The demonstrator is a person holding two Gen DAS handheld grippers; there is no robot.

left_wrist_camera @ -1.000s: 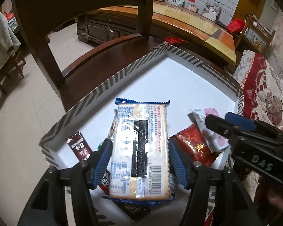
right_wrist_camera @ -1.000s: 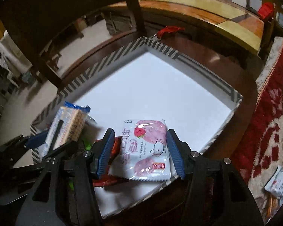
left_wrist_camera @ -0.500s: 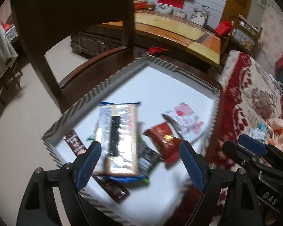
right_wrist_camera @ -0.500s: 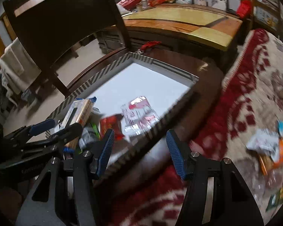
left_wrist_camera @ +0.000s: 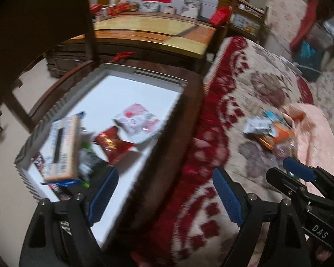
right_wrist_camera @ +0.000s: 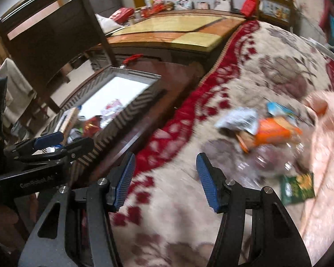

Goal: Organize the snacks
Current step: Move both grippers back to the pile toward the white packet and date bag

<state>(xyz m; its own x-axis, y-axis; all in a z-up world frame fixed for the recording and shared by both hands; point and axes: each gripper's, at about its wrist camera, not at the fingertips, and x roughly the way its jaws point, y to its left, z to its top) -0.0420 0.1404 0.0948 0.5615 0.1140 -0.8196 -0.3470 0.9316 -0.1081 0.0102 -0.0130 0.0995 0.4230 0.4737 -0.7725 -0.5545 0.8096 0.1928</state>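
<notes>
A white box with a striped rim [left_wrist_camera: 144, 75] sits on a dark wooden table and holds a cracker pack [left_wrist_camera: 63, 148], a red packet [left_wrist_camera: 112, 142] and a pink-and-white packet [left_wrist_camera: 135, 120]. The box also shows in the right wrist view [right_wrist_camera: 127, 109]. My left gripper [left_wrist_camera: 164, 197] is open and empty, over the table edge and the bed cover. My right gripper [right_wrist_camera: 164, 180] is open and empty above the bed cover. A pile of loose snacks lies on the bed: an orange packet [right_wrist_camera: 273, 133], a silver-white packet [right_wrist_camera: 238, 118] and a green packet [right_wrist_camera: 297, 187]. The pile also shows in the left wrist view [left_wrist_camera: 269, 129].
A red-and-cream floral bed cover [right_wrist_camera: 245, 66] fills the right. A pink blanket [right_wrist_camera: 329, 144] lies at its right edge. A dark wooden chair [left_wrist_camera: 44, 33] stands behind the box. A long wooden cabinet [left_wrist_camera: 158, 33] runs along the back.
Both grippers let go of their packs in the box, opened and swung right, away from the box and toward the snack pile on the bed.
</notes>
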